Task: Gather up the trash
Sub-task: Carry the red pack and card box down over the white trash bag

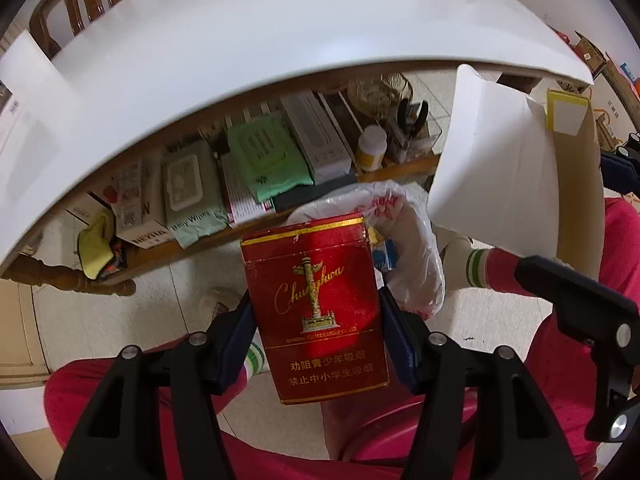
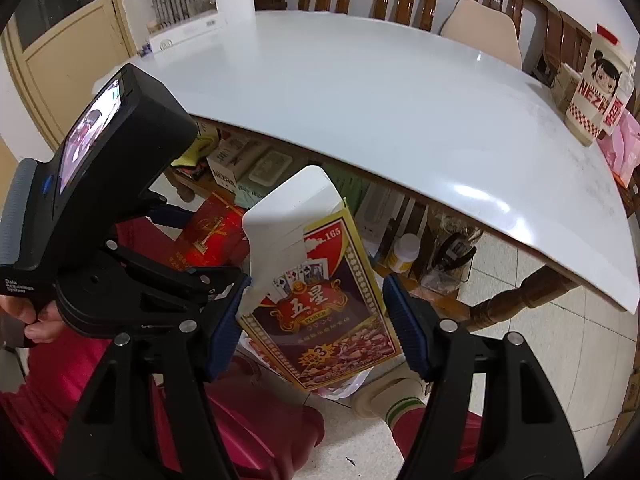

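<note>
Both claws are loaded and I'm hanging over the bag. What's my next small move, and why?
Probably lower the left claw a little more and release over the plastic bag's mouth. It grips the red cigarette pack directly above the bag on the floor, while the right claw holds the playing-card box alongside.

Red cigarette pack (image 1: pixel 320 312) and opened playing-card box (image 2: pixel 320 304) hang above white plastic bag (image 1: pixel 412 256).

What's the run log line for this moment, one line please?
left gripper: shut on red pack | right gripper: shut on card box | both over bag, below table
</note>
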A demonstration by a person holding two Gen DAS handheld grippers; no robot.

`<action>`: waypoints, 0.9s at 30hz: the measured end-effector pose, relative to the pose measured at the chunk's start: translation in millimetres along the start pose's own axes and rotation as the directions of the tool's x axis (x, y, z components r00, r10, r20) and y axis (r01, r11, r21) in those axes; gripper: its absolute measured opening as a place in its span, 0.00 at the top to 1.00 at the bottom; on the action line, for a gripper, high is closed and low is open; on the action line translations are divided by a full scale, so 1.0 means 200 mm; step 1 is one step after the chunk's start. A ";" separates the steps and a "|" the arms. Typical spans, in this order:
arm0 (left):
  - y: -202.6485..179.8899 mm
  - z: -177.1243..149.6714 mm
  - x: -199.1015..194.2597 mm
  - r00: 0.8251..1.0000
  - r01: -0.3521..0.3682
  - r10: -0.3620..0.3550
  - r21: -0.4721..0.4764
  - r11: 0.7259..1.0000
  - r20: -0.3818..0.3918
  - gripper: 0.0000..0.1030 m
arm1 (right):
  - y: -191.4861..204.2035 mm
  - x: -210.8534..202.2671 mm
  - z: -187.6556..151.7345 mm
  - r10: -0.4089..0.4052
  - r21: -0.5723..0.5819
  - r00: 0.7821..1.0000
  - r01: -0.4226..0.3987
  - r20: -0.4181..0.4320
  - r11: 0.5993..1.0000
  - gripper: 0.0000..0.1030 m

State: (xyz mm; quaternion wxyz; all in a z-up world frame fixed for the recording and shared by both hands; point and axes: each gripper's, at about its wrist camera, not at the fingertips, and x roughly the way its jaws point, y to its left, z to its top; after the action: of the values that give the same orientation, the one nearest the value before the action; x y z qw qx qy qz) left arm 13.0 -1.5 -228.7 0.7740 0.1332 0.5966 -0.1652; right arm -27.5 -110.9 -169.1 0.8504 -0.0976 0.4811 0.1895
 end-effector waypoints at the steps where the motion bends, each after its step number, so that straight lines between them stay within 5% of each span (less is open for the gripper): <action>1: 0.00 0.00 0.03 1.000 0.007 -0.007 -0.002 1.000 -0.013 0.44 | 0.00 0.03 -0.01 0.001 0.004 1.000 -0.001 -0.009 1.000 0.36; 27: 0.01 0.06 0.61 0.966 0.094 -0.105 -0.057 0.994 -0.235 0.44 | -0.14 0.59 -0.19 -0.001 0.142 0.980 0.029 -0.198 0.989 0.36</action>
State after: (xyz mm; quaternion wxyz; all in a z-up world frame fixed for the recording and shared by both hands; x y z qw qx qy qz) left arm 53.0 -17.3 -343.8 0.6906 0.1042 0.6945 -0.1729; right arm 9.9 -121.9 -289.8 0.8047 -0.0580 0.5747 0.1372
